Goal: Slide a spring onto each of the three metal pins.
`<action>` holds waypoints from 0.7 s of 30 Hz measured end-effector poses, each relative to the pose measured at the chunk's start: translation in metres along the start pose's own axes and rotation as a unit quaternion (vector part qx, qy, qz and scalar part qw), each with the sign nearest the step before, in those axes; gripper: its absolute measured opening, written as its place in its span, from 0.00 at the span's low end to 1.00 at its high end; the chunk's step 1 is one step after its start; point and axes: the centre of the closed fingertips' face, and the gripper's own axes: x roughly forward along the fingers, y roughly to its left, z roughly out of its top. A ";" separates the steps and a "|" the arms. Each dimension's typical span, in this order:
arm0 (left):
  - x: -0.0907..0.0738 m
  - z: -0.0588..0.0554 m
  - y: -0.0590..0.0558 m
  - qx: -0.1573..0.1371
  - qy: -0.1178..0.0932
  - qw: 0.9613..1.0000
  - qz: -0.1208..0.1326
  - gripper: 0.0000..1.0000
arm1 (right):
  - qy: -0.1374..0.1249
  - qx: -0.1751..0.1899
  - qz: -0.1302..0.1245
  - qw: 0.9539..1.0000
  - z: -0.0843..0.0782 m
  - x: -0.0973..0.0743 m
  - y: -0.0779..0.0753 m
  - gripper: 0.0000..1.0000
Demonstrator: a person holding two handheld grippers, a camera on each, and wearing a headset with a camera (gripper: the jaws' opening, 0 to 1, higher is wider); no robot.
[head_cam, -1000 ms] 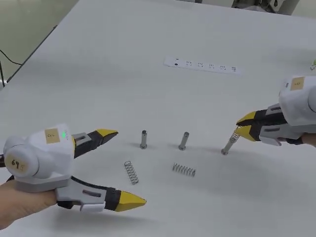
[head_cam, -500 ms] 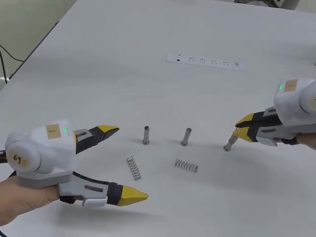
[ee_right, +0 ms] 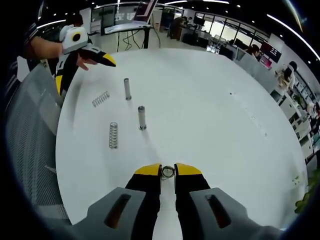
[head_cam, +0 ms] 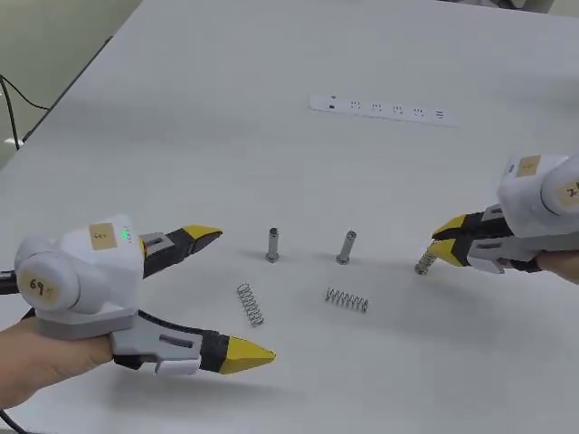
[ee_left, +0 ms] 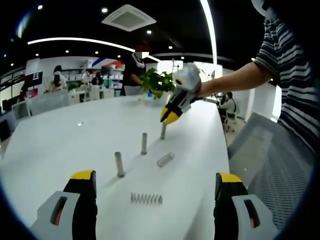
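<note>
White table [head_cam: 181, 136] lies under everything I am working on. My right gripper [head_cam: 435, 241] has its jaws drawn almost together on the top end of the threaded spring [head_cam: 424, 263]. In the right gripper view the spring's ring sits between my yellow tips. That spring is around the right pin [ee_left: 163, 133], at the right end of the row, and reaches down to the table. The middle pin [head_cam: 346, 247] and the left pin [head_cam: 273, 245] stand upright and bare, apart from each other. On my side of them a loose spring [head_cam: 251, 305] lies flat just in front of the left pin. A second loose spring [head_cam: 347, 300] lies flat just in front of the middle pin. My left gripper [head_cam: 244, 296] hangs near the table's front left with its jaws spread wide and nothing between them; in the left gripper view the nearer spring rests on the table ahead of the tips. A white power strip [head_cam: 384, 109] lies well beyond the pins.
</note>
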 end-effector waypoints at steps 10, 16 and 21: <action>-0.002 0.000 0.000 0.000 0.003 1.000 0.000 0.95 | 0.002 0.001 0.001 1.000 -0.003 0.003 0.002 0.07; -0.002 0.001 0.001 0.002 0.003 1.000 0.001 0.95 | 0.005 -0.002 0.000 1.000 -0.005 0.004 0.003 0.07; -0.002 0.001 0.000 0.002 0.004 1.000 0.000 0.95 | 0.005 -0.001 -0.002 1.000 -0.005 0.004 0.003 0.08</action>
